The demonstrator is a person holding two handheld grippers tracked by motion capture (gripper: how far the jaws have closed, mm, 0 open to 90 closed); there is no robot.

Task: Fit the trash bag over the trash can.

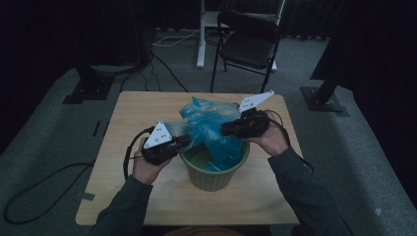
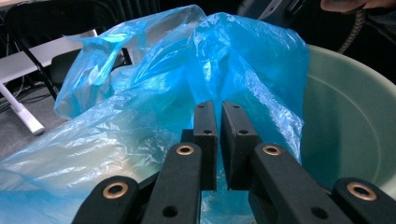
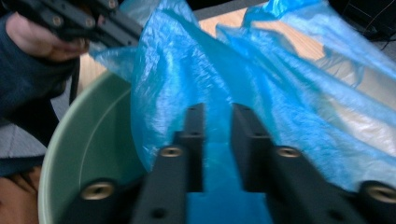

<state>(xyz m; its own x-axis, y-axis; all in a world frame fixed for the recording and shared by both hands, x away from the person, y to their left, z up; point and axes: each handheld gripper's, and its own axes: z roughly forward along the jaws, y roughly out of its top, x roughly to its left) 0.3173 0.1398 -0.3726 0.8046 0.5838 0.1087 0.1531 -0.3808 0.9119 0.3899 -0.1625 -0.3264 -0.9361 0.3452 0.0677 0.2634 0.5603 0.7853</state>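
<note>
Two grippers on one blue plastic bag (image 1: pixel 209 129) — crinkled, translucent, half in the green bucket (image 1: pixel 214 178) at table (image 1: pixel 128 113) centre, bunched toward 12 o'clock. Left gripper view: left gripper (image 2: pixel 218 116) nearly shut, pinching film. Right gripper view: right gripper (image 3: pixel 218 122) narrow, film between the jaws — grip unclear, bag's long axis running 7 to 1 o'clock.

bare table (image 1: pixel 147 105) left and front, blue bag (image 1: pixel 209 125) bunched over green bucket (image 1: pixel 214 179) mouth

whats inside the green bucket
Part of the blue plastic bag hangs into the green bucket; its bare inner wall shows beside it. The bag covers much of the bottom.
</note>
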